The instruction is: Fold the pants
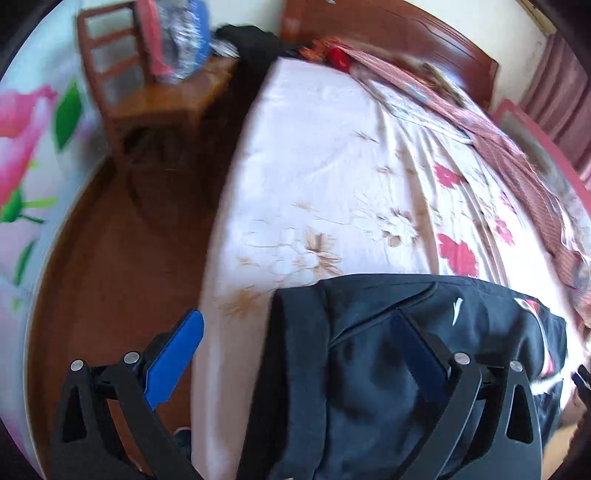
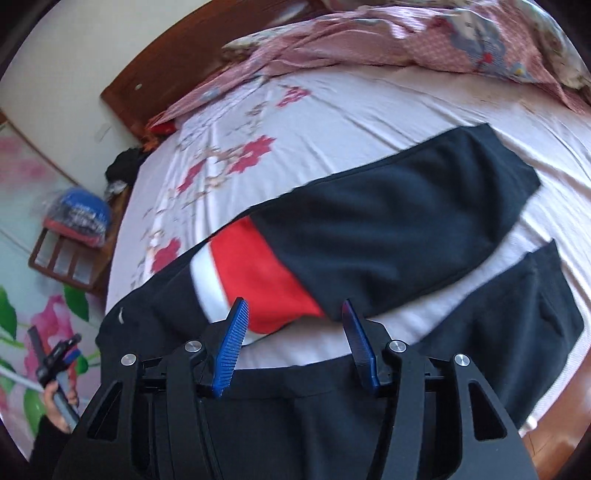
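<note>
- Black pants (image 2: 388, 221) are seen spread across the floral bed sheet (image 2: 332, 110).
- Left gripper (image 1: 295, 339) and right gripper (image 2: 293, 332) are held with jaws spread, nothing pinched.

Wooden chair (image 1: 147, 96), floral bedsheet (image 1: 332, 166), crumpled quilt (image 2: 406, 40).

The dark pants with a red and white band (image 2: 369, 229) lie spread across the flower-printed bed sheet (image 2: 332, 110), one leg running from lower left to upper right of the right wrist view, the other leg at the right edge (image 2: 535, 314), with a strip of sheet between them. Behind them, along the top of the frame, sits the crumpled patterned quilt (image 2: 406, 40). In the left wrist view the pants (image 1: 369, 350) fill the lower centre, on the mattress edge. The wooden chair (image 1: 155, 96) stands upper left, beside the bed, with a plastic-wrapped bundle (image 1: 184, 40) on its seat. The wooden headboard (image 1: 388, 33) lies along the top.
</note>
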### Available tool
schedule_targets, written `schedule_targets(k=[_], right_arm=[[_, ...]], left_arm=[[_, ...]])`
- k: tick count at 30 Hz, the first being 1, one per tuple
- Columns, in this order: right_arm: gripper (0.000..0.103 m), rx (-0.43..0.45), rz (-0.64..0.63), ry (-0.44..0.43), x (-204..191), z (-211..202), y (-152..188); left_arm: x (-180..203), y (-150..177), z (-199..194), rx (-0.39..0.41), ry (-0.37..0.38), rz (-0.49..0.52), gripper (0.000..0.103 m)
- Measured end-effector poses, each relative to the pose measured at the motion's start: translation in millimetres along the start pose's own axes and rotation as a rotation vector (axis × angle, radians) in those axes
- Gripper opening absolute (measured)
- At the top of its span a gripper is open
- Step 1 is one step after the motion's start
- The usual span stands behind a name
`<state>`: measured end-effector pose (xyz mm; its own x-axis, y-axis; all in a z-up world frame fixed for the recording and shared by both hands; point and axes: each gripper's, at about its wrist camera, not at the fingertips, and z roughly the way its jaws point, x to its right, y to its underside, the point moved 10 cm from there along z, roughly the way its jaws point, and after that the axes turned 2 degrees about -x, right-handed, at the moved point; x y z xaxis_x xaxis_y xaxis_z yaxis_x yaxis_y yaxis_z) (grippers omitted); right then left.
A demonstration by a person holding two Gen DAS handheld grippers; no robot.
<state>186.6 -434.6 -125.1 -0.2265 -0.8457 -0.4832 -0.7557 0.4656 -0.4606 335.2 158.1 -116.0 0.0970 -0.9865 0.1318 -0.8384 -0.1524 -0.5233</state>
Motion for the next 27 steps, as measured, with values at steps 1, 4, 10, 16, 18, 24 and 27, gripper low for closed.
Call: schedule_targets(k=[1, 4, 10, 16, 18, 24, 27], right_arm=[[0.053, -0.013, -0.032, -0.037, -21, 5, 1], [0.053, -0.030, -0.134, -0.061, -66, 19, 3], [0.053, -0.082, -0.276, -0.111, -126, 44, 14], [0.053, -0.094, -0.351, -0.126, -145, 45, 24], [0.053, -0.096, -0.360, -0.129, -146, 46, 25], [0.053, -0.086, -0.339, -0.126, -138, 38, 21], [0.053, -0.091, -0.331, -0.129, -131, 37, 19]], left_arm=[[-6, -1, 12, -0.043, -0.040, -0.002, 0.101], [-6, 6, 34, -0.122, -0.017, 0.008, 0.101], [6, 13, 55, -0.229, 0.204, -0.114, 0.101], [25, 20, 75, -0.304, 0.239, -0.117, 0.092], [30, 16, 75, -0.297, 0.258, -0.113, 0.090], [24, 14, 85, -0.281, 0.185, -0.087, 0.046], [22, 12, 73, -0.243, 0.209, -0.080, 0.030]])
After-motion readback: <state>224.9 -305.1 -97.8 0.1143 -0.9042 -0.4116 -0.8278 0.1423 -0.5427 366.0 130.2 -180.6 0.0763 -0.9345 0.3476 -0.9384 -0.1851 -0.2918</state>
